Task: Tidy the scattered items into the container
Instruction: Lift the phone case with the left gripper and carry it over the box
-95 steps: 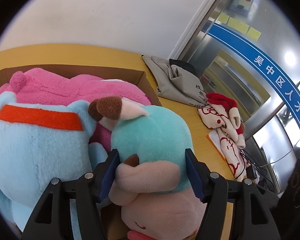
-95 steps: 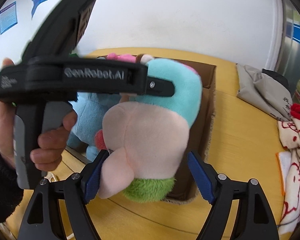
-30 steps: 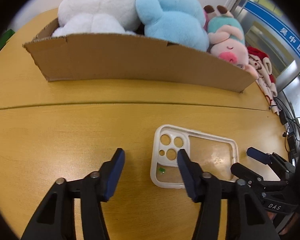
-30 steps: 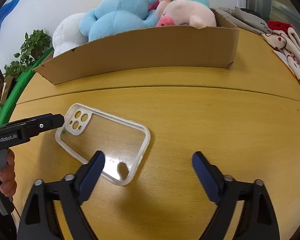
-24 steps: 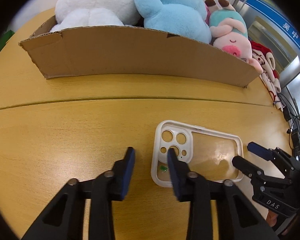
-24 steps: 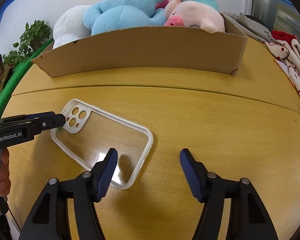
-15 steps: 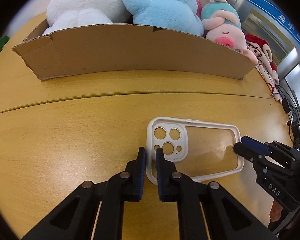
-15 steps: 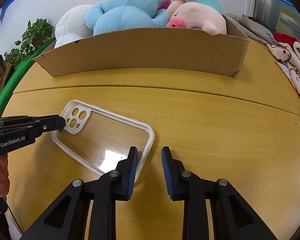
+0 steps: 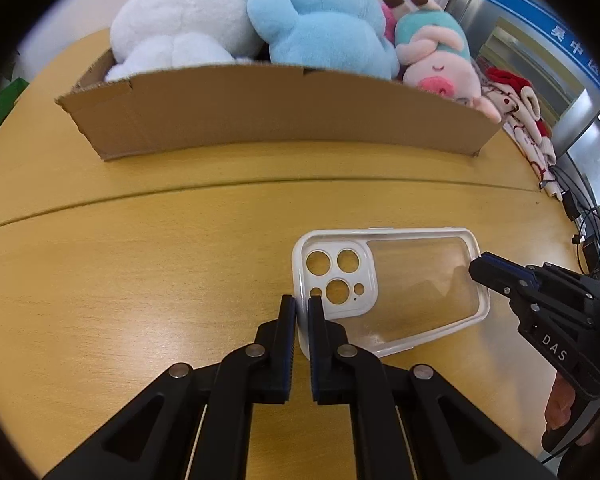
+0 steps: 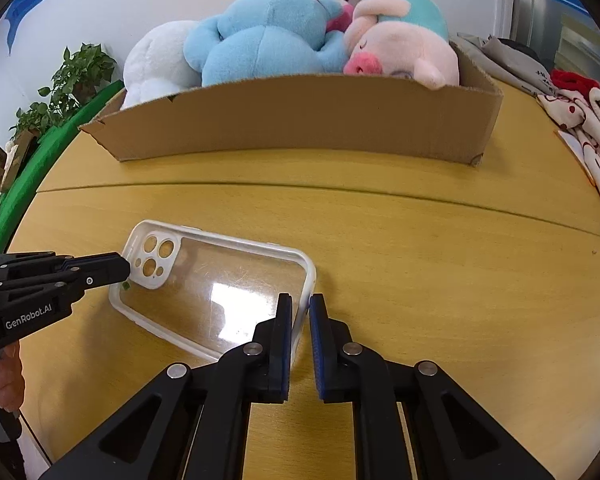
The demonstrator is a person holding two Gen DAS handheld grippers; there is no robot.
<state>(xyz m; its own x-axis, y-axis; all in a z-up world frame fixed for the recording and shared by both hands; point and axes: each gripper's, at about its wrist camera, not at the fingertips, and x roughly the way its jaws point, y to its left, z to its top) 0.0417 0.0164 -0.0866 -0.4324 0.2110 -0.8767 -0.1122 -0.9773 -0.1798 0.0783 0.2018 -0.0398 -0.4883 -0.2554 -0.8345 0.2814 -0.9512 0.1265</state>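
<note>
With both grippers, left (image 9: pixel 302 307) and right (image 10: pixel 300 308), just clenched on opposite rims of the clear phone case (image 10: pixel 220 280), we next must lift it together toward the cardboard box (image 10: pixel 300 120).

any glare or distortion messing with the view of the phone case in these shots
Right wrist view: a bright patch of glare sits on the clear phone case. Left wrist view: only faint reflections on it. Both views: fisheye bends the cardboard box and table seam; corners are black.
</note>
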